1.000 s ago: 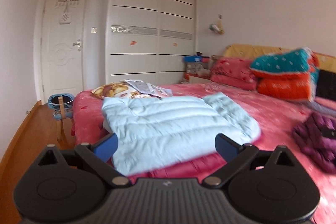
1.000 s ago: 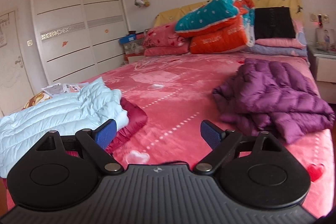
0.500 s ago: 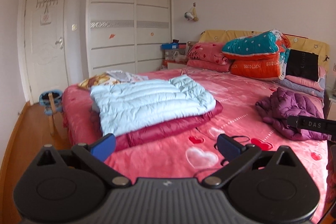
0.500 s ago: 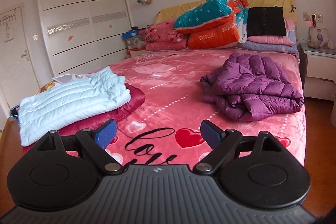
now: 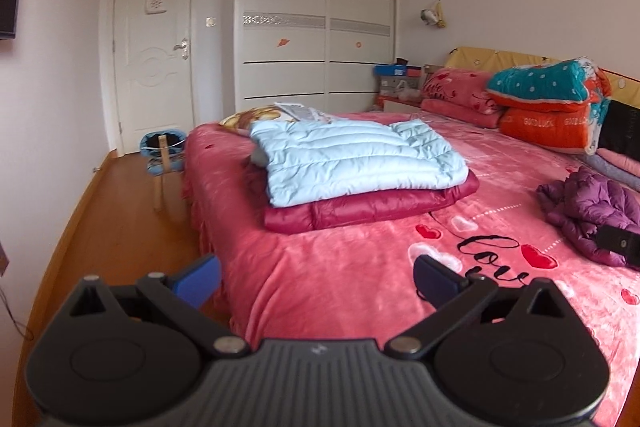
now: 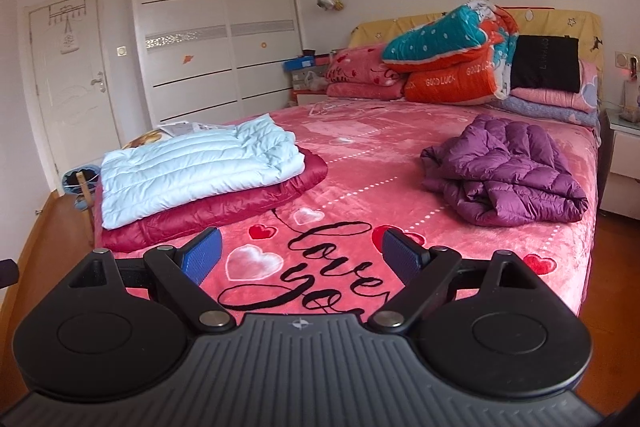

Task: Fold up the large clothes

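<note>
A folded light-blue down jacket (image 5: 352, 159) (image 6: 196, 167) lies on top of a folded dark-red jacket (image 5: 372, 205) (image 6: 224, 203) at the left side of the pink bed (image 5: 340, 279) (image 6: 352, 187). A crumpled purple down jacket (image 6: 508, 175) (image 5: 588, 211) lies on the right side of the bed. My left gripper (image 5: 316, 277) is open and empty over the bed's near corner. My right gripper (image 6: 300, 257) is open and empty above the bed's foot, well short of both jackets. A black part of the right gripper (image 5: 618, 245) shows at the right edge of the left wrist view.
Folded quilts and pillows (image 6: 452, 55) are stacked at the headboard. A white wardrobe (image 5: 312, 27) and door (image 5: 154, 59) stand behind the bed. A small stool with a blue basket (image 5: 162, 151) stands on the wood floor at left. A nightstand (image 6: 620, 155) is at right.
Both grippers have pulled back and up from the folded stack toward the foot of the bed. More of the bed and the purple jacket has come into view. Both stay open.
</note>
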